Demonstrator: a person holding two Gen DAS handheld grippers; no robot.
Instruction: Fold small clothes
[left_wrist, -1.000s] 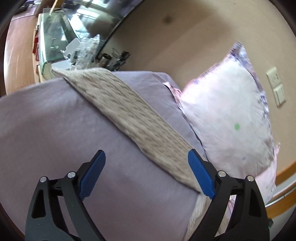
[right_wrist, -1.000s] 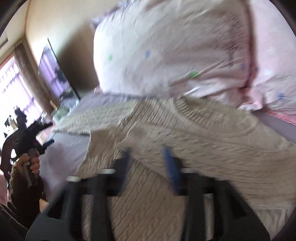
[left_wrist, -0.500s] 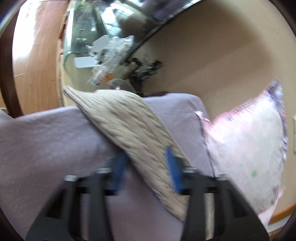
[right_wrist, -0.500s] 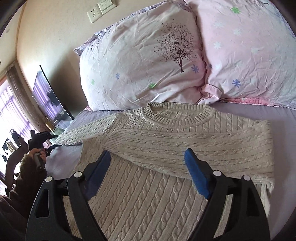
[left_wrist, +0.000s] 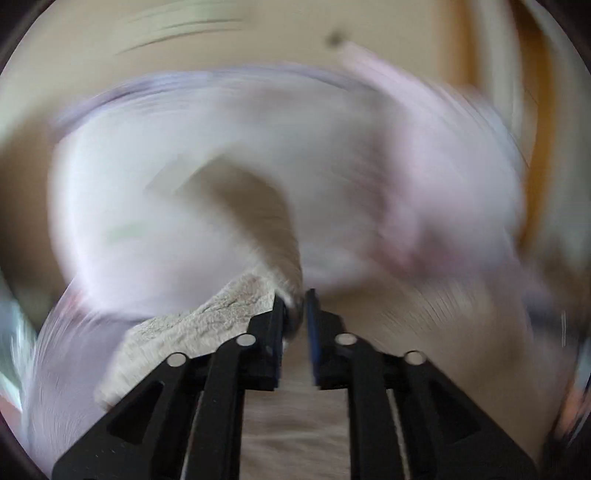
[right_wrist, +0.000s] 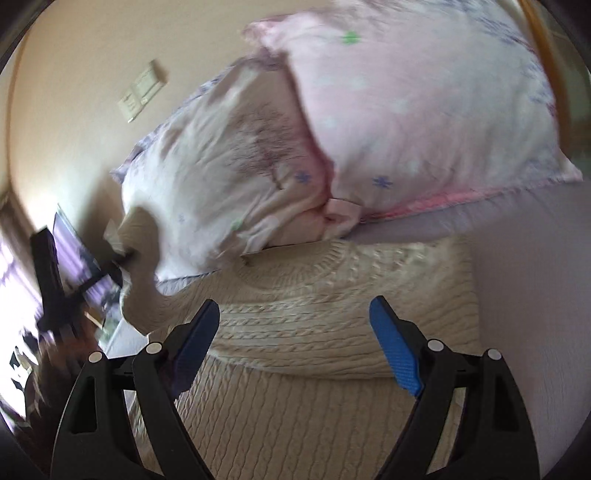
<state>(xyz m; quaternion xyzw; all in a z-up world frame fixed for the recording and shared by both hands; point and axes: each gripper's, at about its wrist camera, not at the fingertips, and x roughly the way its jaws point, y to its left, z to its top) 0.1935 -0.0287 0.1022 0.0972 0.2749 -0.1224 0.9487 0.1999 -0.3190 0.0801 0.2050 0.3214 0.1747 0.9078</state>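
The left gripper (left_wrist: 295, 308) pinches a sleeve (left_wrist: 255, 221) of the cream cable-knit sweater (right_wrist: 332, 325), the knit rising ahead of its nearly closed fingers; that view is badly blurred. The right gripper (right_wrist: 295, 343) stands wide, holding nothing, just above the sweater's body, whose other sleeve lies folded across directly ahead. The sweater lies on a lilac bedsheet (right_wrist: 535, 277). Beyond its collar two pillows (right_wrist: 406, 110) lean against a beige wall with a switch plate (right_wrist: 142, 92).
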